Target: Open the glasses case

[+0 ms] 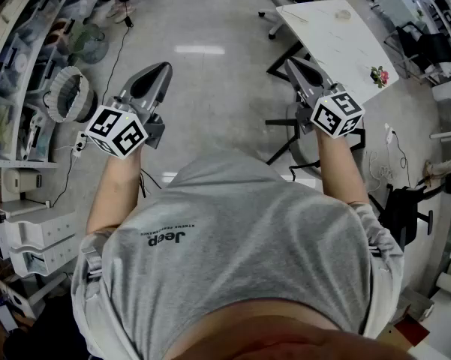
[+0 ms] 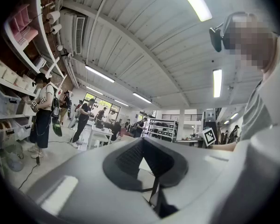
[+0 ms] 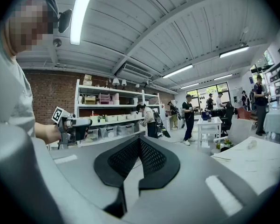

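Note:
No glasses case can be made out in any view. In the head view both grippers are held level in front of the person's grey T-shirt, above the floor. My left gripper (image 1: 156,70) is shut with nothing between its jaws; its dark pads meet at the tip (image 2: 142,141). My right gripper (image 1: 294,64) is also shut and empty, its pads touching (image 3: 139,140). It points toward a white table (image 1: 338,43) ahead on the right. A small pale object (image 1: 344,13) lies on that table, too small to identify.
A small pink-flowered plant (image 1: 379,76) stands at the white table's near edge. Shelving with bins (image 1: 15,88) lines the left side, and a round white fan (image 1: 67,94) stands on the floor beside it. Several people stand by tables and shelves farther off (image 3: 190,118).

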